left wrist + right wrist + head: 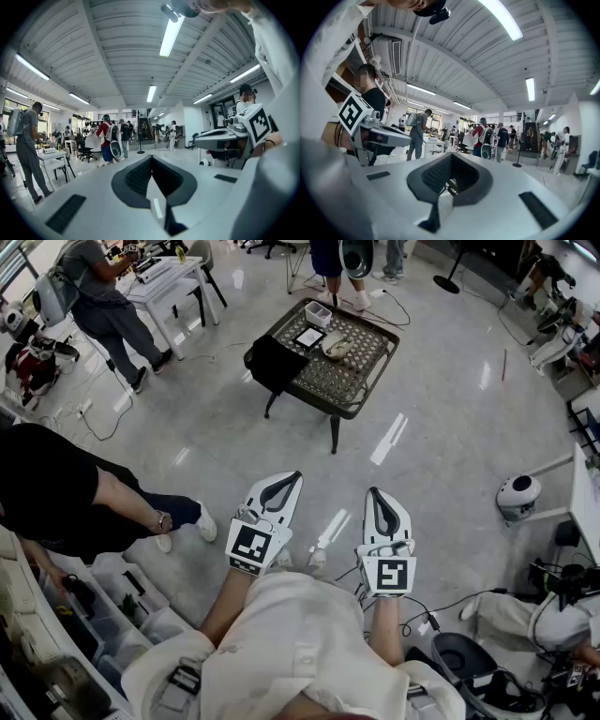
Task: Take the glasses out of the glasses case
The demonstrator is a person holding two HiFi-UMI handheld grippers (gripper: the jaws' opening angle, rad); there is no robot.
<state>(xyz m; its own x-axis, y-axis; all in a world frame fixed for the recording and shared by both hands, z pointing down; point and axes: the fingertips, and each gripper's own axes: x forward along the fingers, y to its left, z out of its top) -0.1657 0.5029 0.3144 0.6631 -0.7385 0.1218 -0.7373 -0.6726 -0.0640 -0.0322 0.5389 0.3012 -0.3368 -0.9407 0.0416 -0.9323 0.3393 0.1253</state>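
Beige glasses case point(336, 346) is seen near centre of woven-top counter point(361, 404); too small for lid state to be told. Black cloth point(274, 362) is draped at 9 o'clock of case, over counter edge; white box point(319, 312) is set at 11 o'clock. Counter is placed at 12 o'clock of both grippers, well apart, across glossy floor point(441, 427). Left gripper point(292, 476) is closed, nothing held. Right gripper point(373, 491) is likewise closed, tips met, empty.
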